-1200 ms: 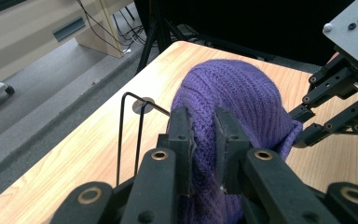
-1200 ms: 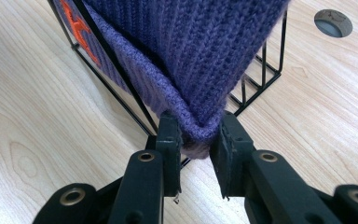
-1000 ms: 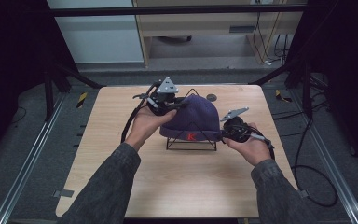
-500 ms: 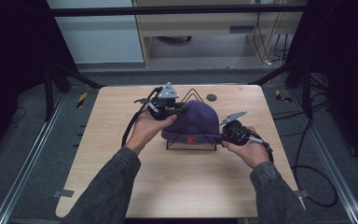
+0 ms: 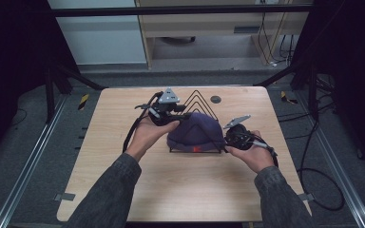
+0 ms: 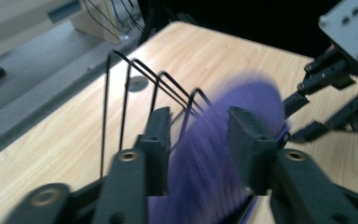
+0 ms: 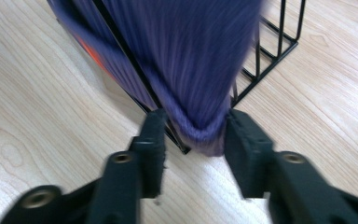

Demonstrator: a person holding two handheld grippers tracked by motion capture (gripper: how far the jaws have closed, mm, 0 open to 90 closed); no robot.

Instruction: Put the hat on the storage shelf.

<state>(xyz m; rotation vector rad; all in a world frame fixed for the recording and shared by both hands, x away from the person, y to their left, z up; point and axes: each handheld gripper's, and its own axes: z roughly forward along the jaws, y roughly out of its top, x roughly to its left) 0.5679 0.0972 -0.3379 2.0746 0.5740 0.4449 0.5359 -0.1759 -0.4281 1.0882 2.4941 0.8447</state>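
Observation:
A purple knit hat is draped over a black wire rack in the middle of the wooden table. My left gripper is at the hat's upper left side, and in the left gripper view its jaws close on the hat just in front of the rack's wire peaks. My right gripper is low at the hat's right end. Its jaws pinch the hat's thick rim beside the rack's bottom wire. The hat looks blurred in both gripper views.
A small dark disc lies on the table behind the rack. The right gripper also appears far right in the left gripper view. Black frame posts and cables surround the table, and a cabinet stands beyond it.
Both grippers have lowered the hat further down onto the wire rack. The left hand dropped a little and the rack's peaks now stand out behind the hat.

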